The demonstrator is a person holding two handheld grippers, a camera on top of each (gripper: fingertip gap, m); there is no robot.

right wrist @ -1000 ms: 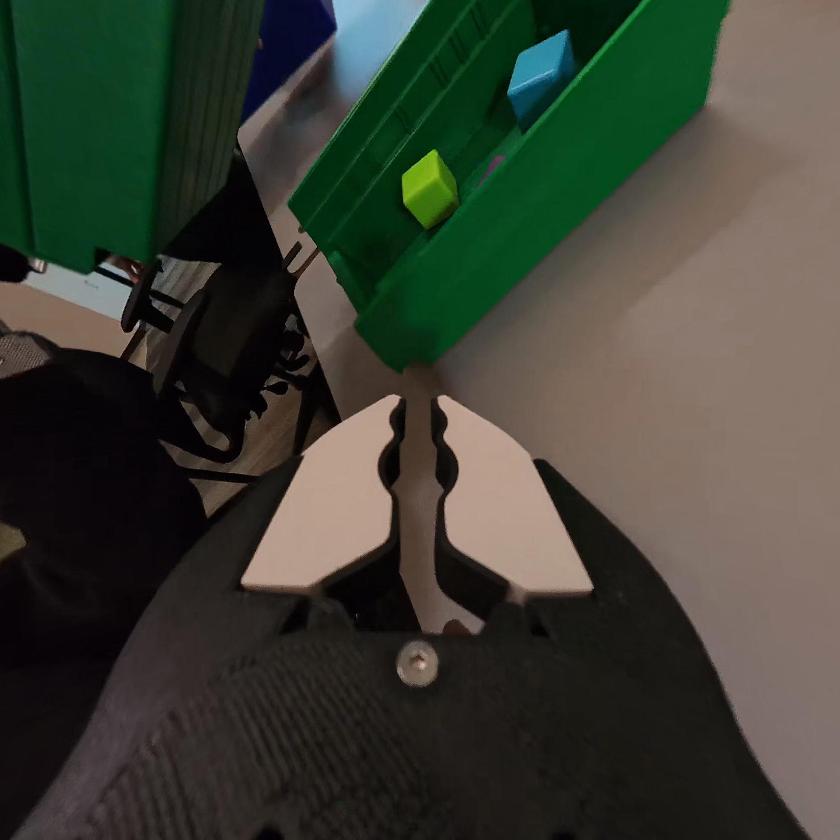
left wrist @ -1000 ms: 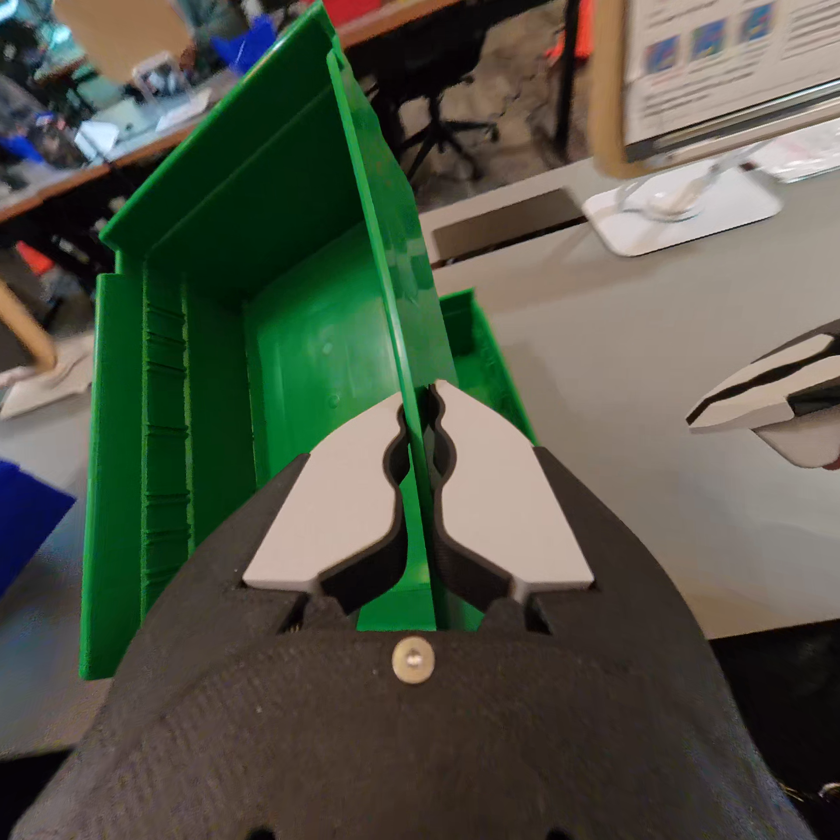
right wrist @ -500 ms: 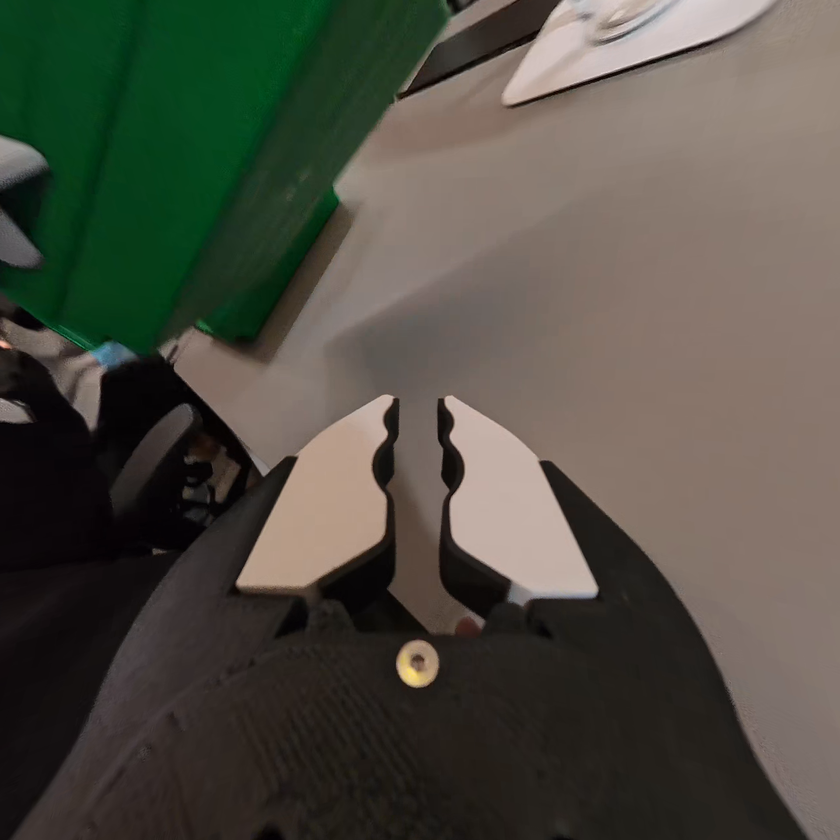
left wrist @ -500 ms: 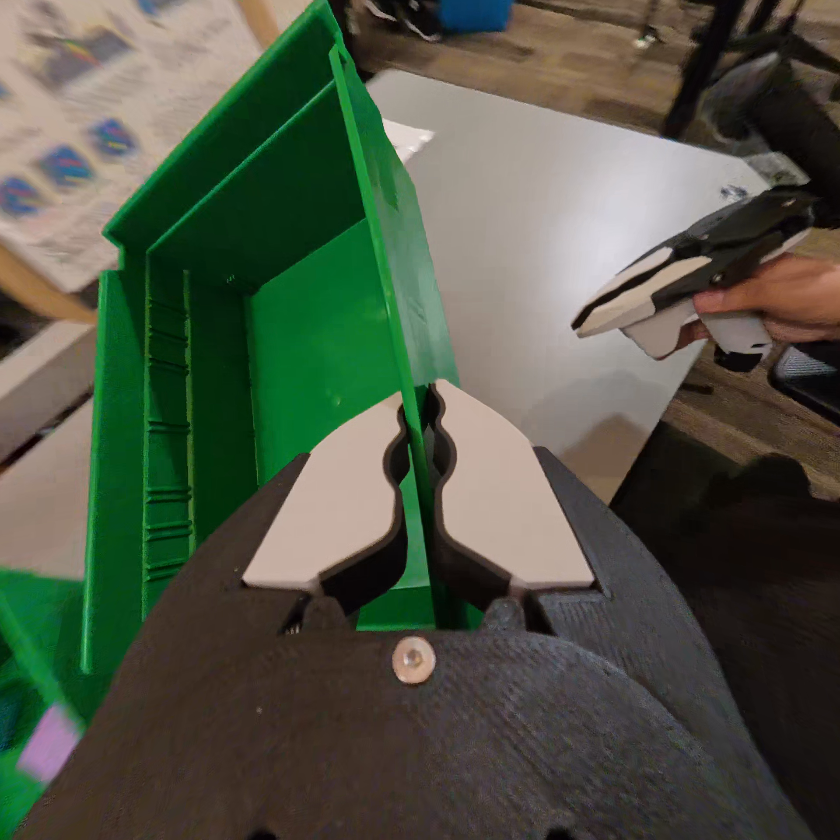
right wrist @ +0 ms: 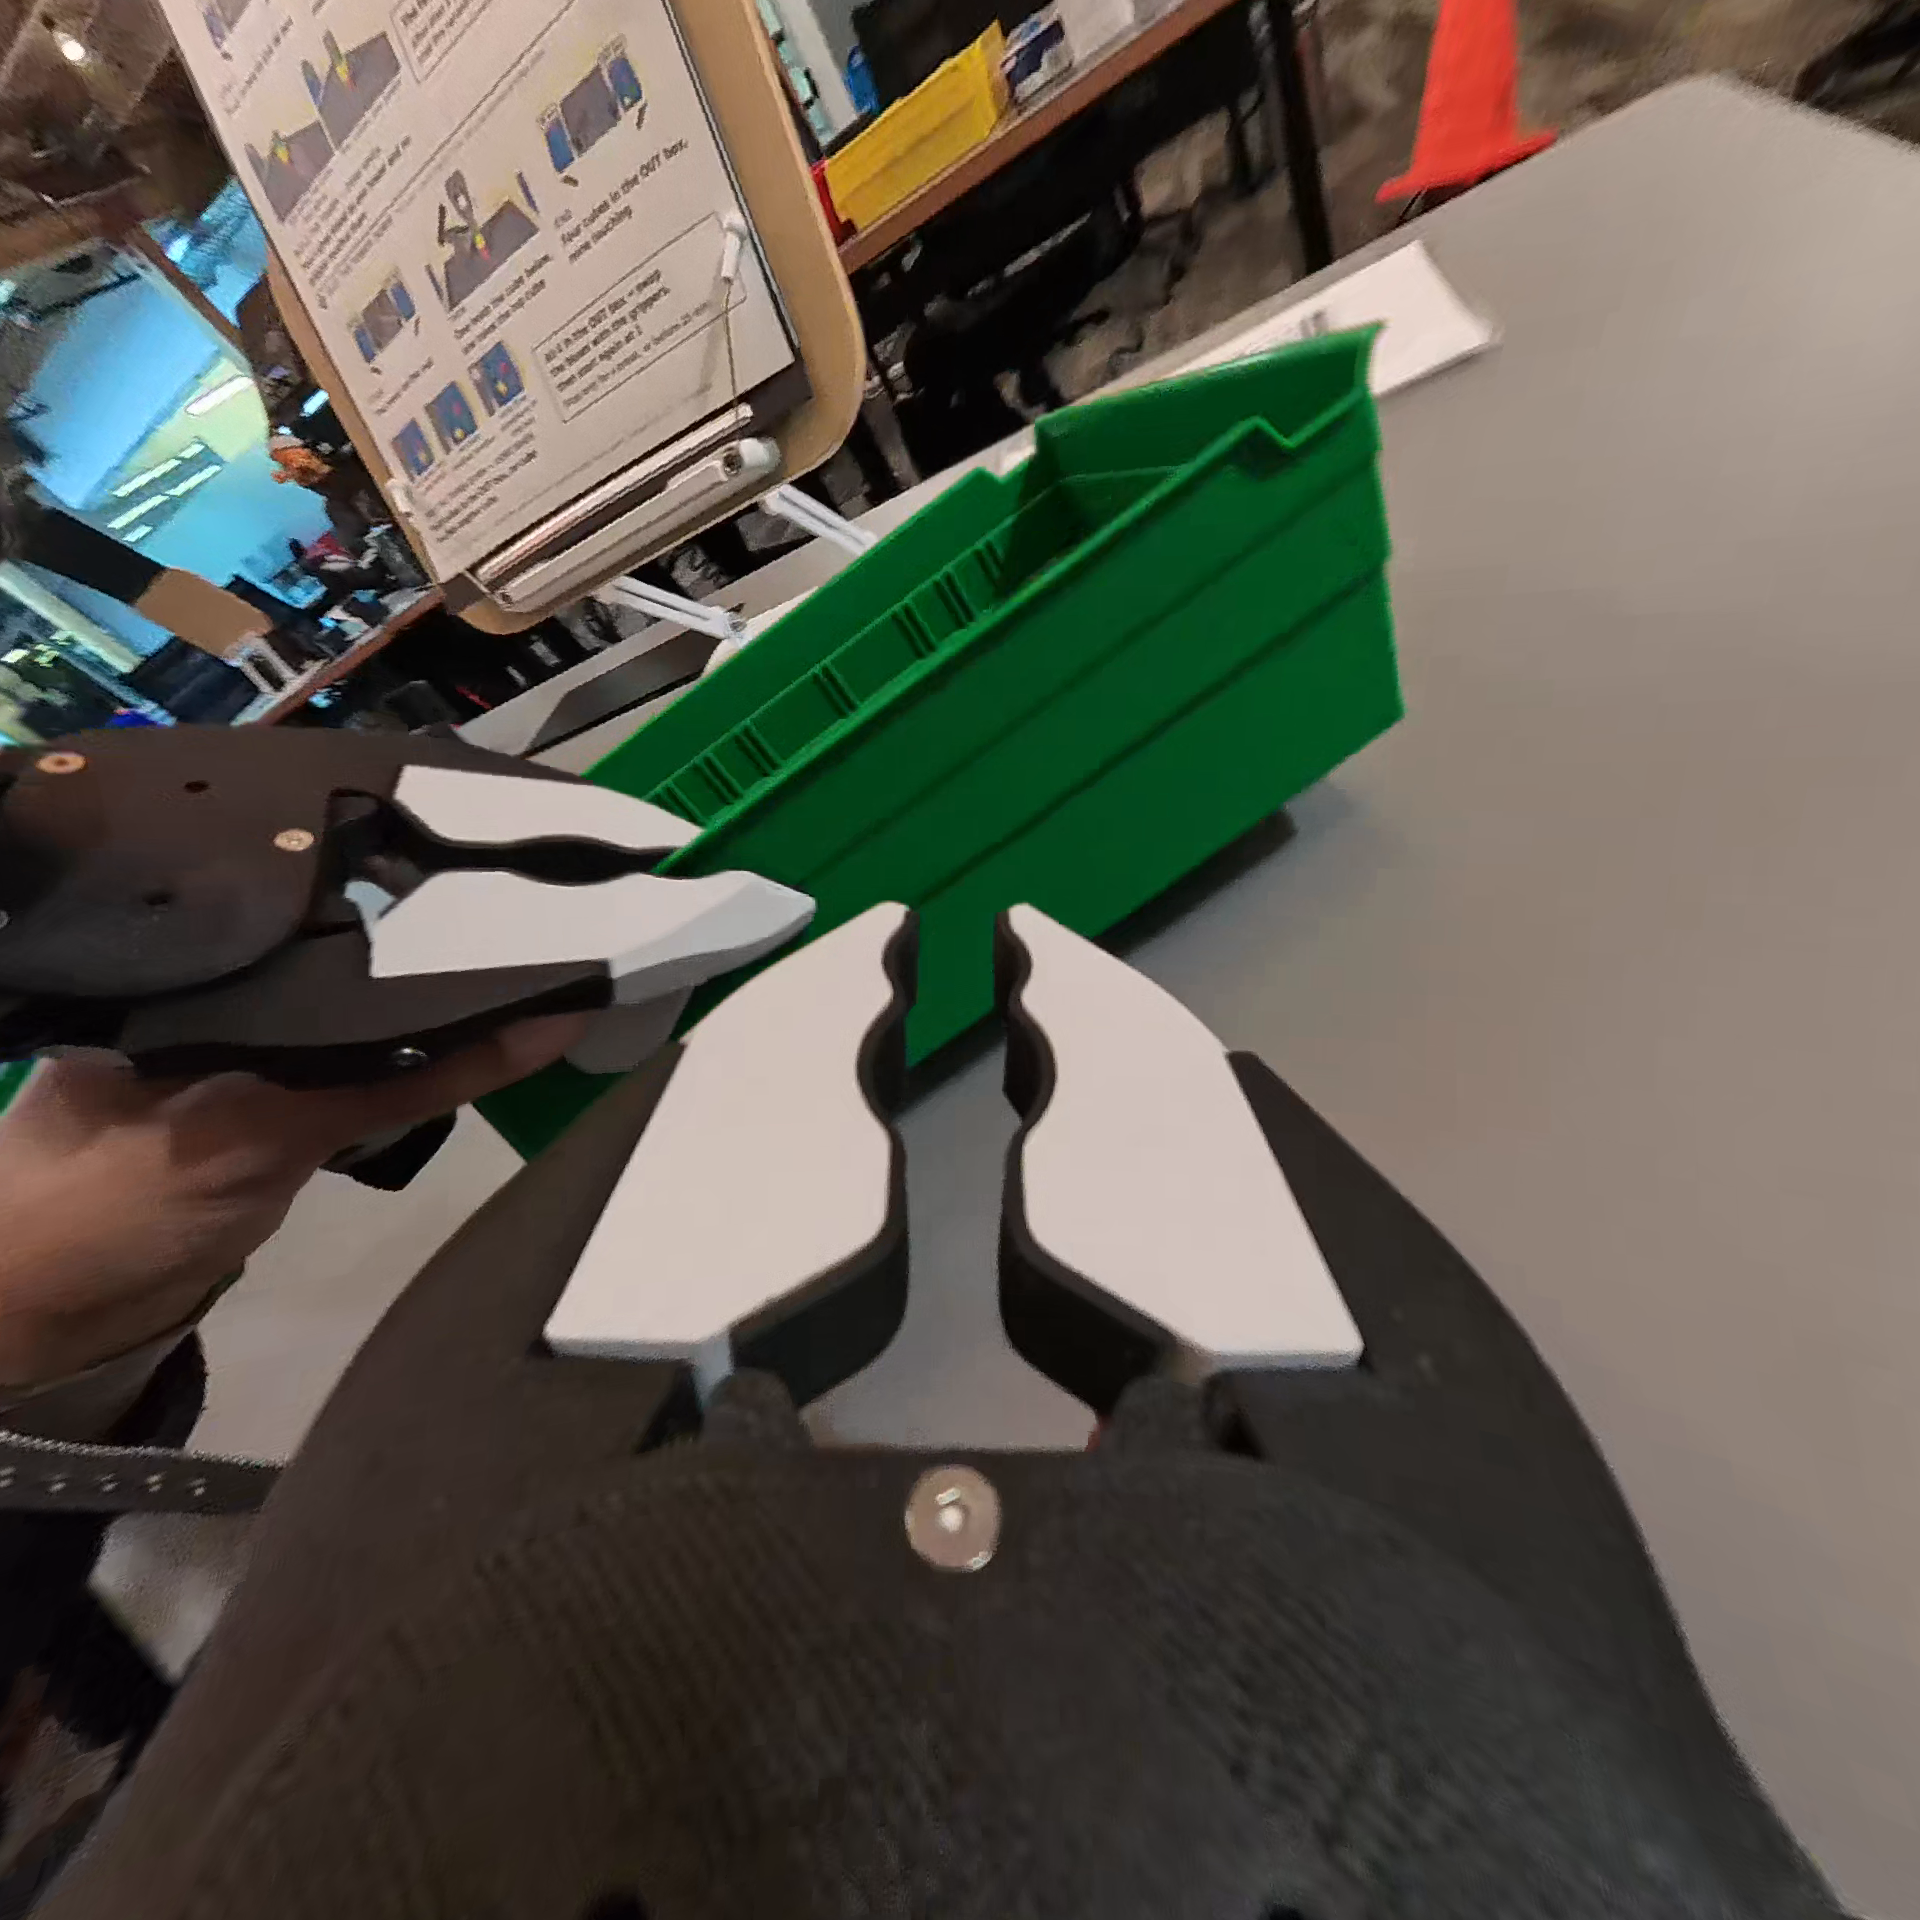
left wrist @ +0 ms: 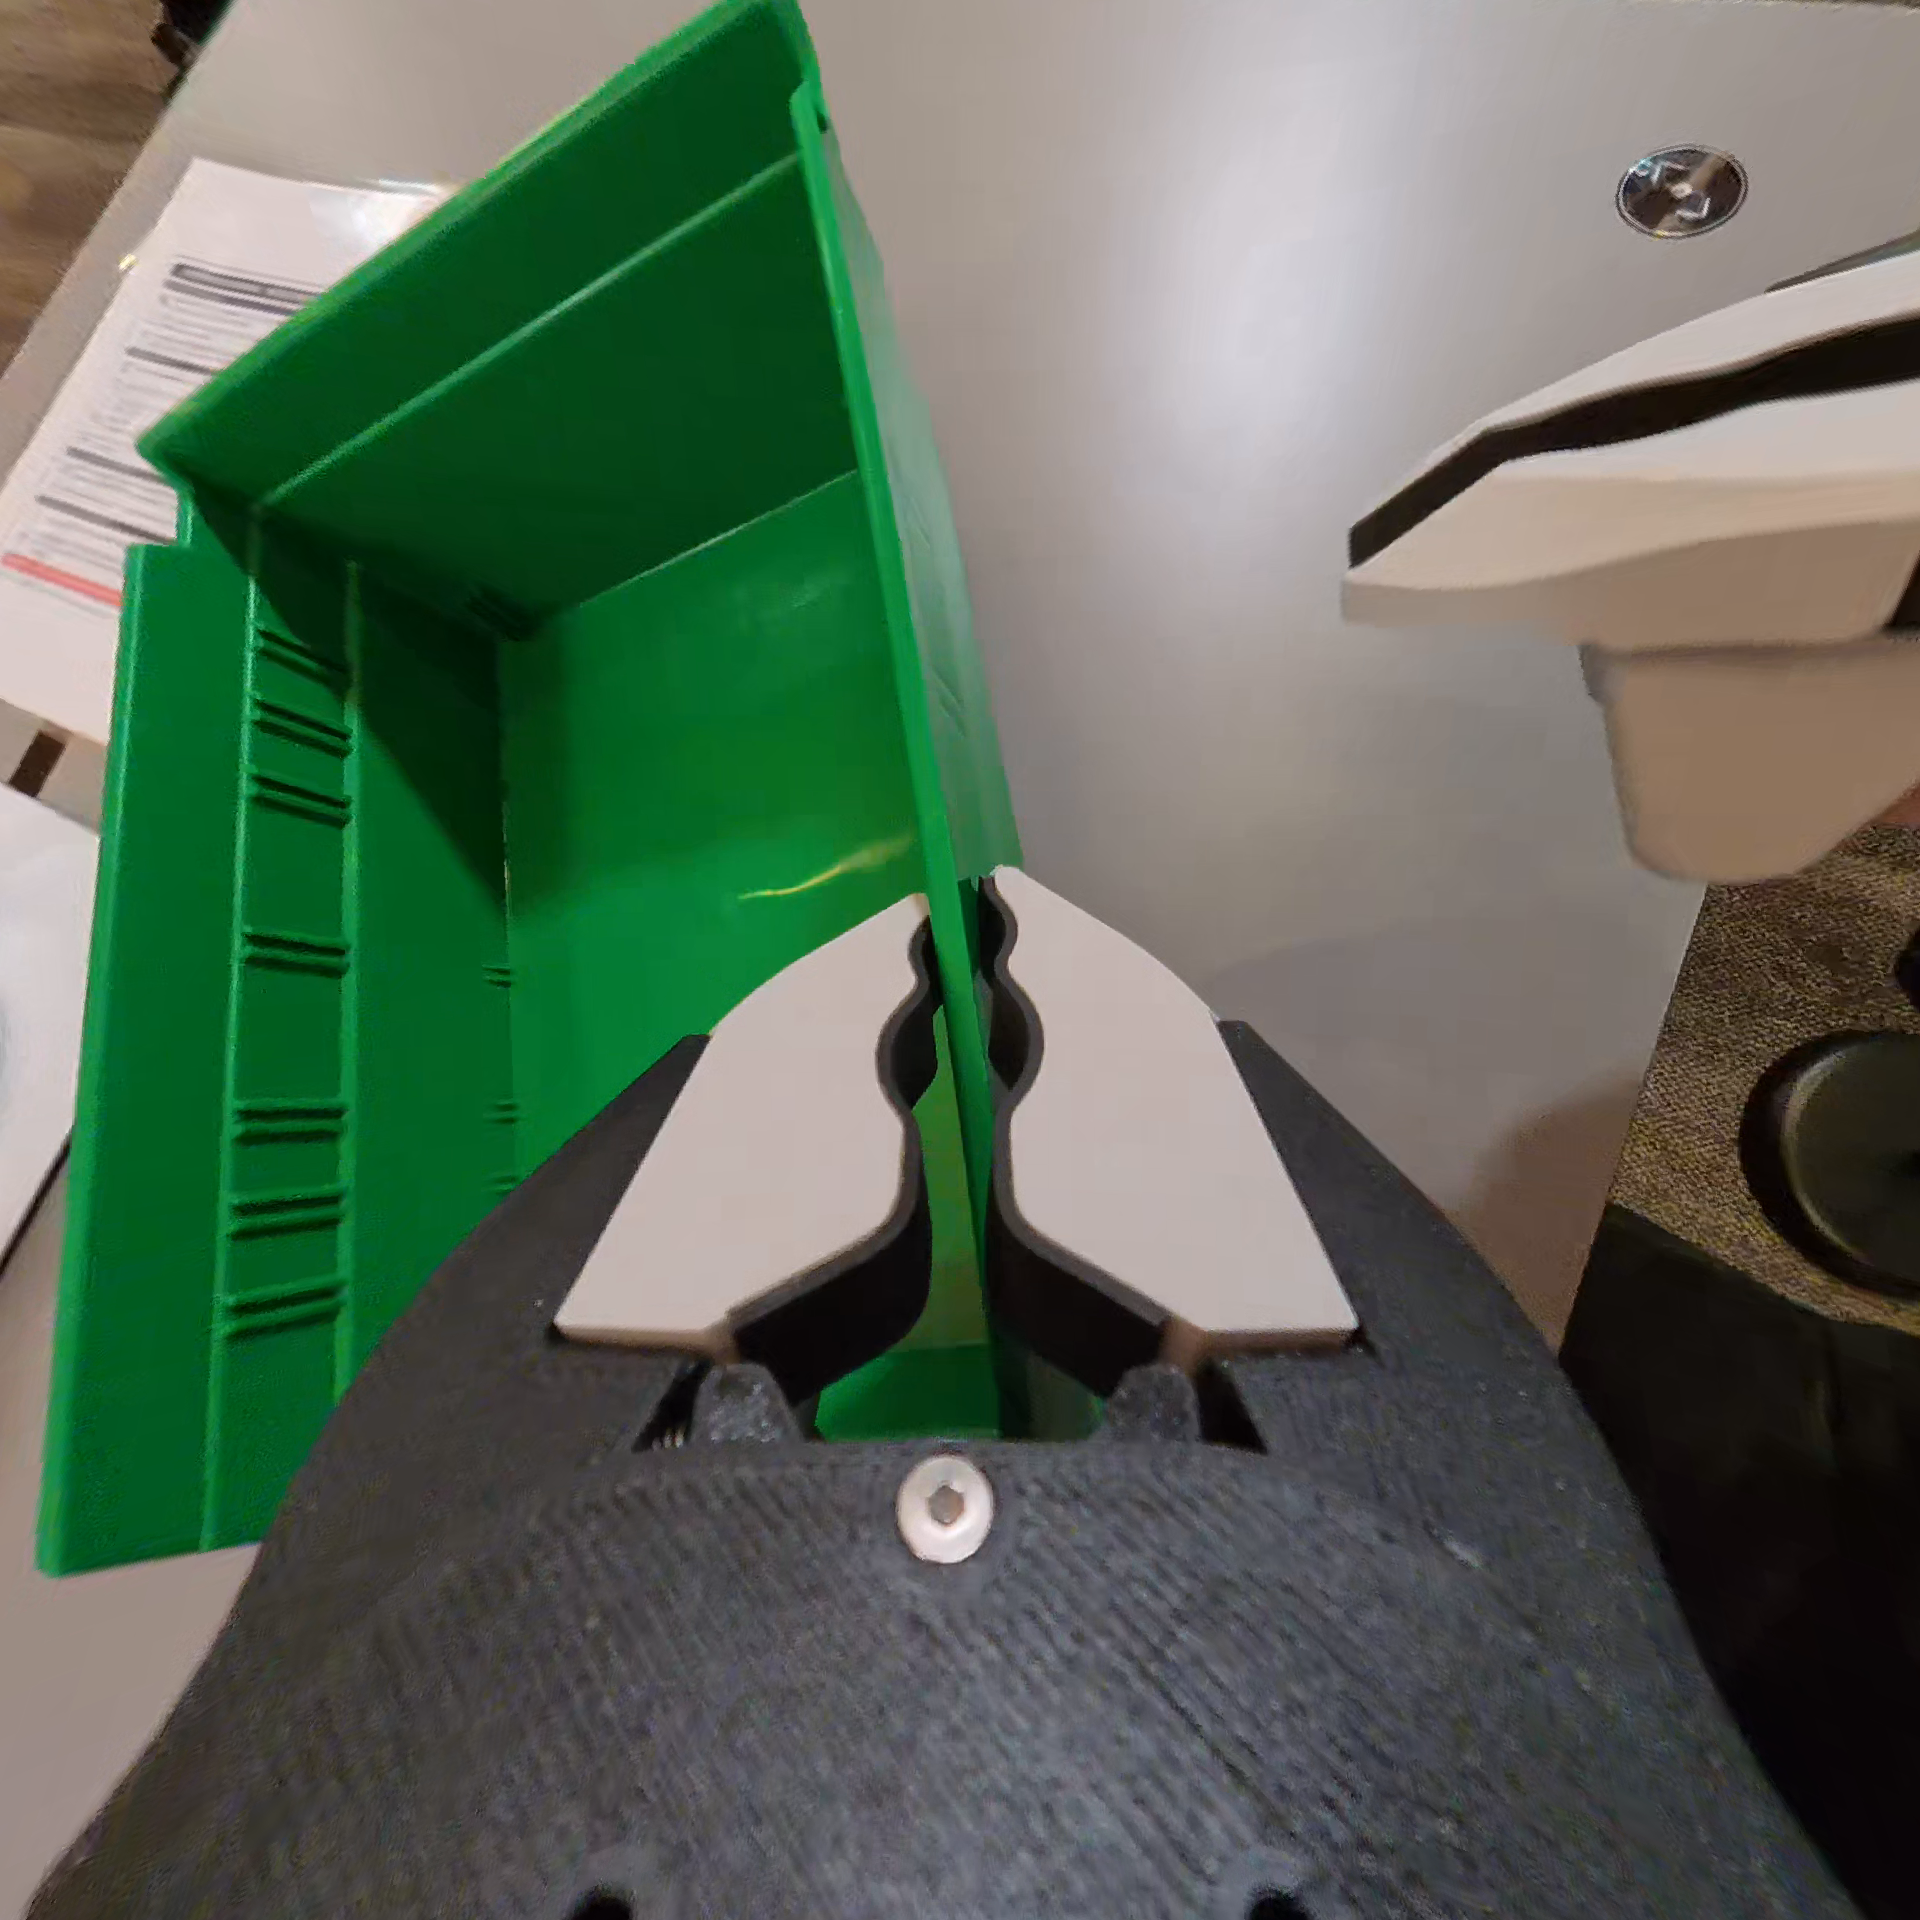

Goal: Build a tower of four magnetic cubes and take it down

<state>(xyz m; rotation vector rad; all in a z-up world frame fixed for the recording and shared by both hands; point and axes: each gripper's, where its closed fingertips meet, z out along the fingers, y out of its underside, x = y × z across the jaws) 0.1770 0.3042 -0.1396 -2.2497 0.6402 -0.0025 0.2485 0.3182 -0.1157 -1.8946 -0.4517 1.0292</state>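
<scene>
The left tool (left wrist: 954, 914) clamps one side wall of an empty green bin (left wrist: 665, 727), which sits on the grey table (left wrist: 1299, 416) near its corner. The right tool (right wrist: 954, 920) hovers beside it, narrowly parted and holding nothing.

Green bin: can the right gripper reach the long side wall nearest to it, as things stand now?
Probably yes. The right gripper is open and empty, and the green bin lies just ahead of it, with only bare grey table between. The left gripper is shut on one end of that wall; the rest looks free.
</scene>
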